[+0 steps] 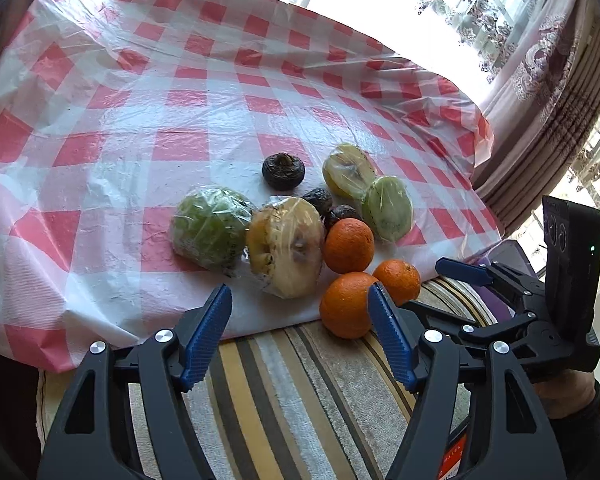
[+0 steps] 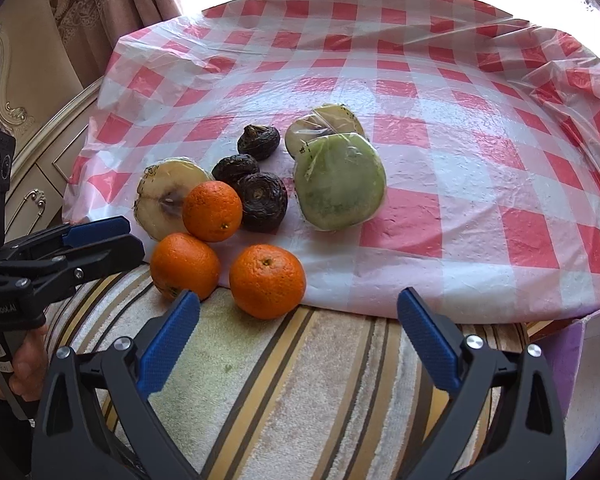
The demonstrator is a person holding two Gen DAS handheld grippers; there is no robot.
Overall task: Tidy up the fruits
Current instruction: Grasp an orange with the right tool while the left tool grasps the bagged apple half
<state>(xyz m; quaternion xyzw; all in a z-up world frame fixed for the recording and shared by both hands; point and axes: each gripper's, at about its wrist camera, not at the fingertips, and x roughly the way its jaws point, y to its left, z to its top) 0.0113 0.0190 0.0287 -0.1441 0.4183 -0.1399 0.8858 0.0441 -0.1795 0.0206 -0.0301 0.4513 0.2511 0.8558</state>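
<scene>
Three oranges lie at the near edge of a red-and-white checked plastic cloth (image 1: 148, 80): one (image 1: 346, 310) on the striped cover, one (image 1: 398, 280) beside it, one (image 1: 349, 245) behind. Wrapped fruit halves sit behind them: a green one (image 1: 210, 232), a yellowish cut one (image 1: 286, 246), two more (image 1: 346, 170) (image 1: 388, 208). Three dark wrinkled fruits (image 1: 283, 171) lie among them. My left gripper (image 1: 300, 320) is open and empty, just short of the nearest orange. My right gripper (image 2: 298, 320) is open and empty, in front of an orange (image 2: 267, 281). The wrapped green half also shows in the right wrist view (image 2: 340, 184).
A striped towel-like cover (image 2: 320, 392) lies under both grippers at the near edge. Curtains (image 1: 540, 80) and a bright window stand behind the table. Ornate cream furniture (image 2: 28, 152) stands at the left. The far checked cloth holds no objects.
</scene>
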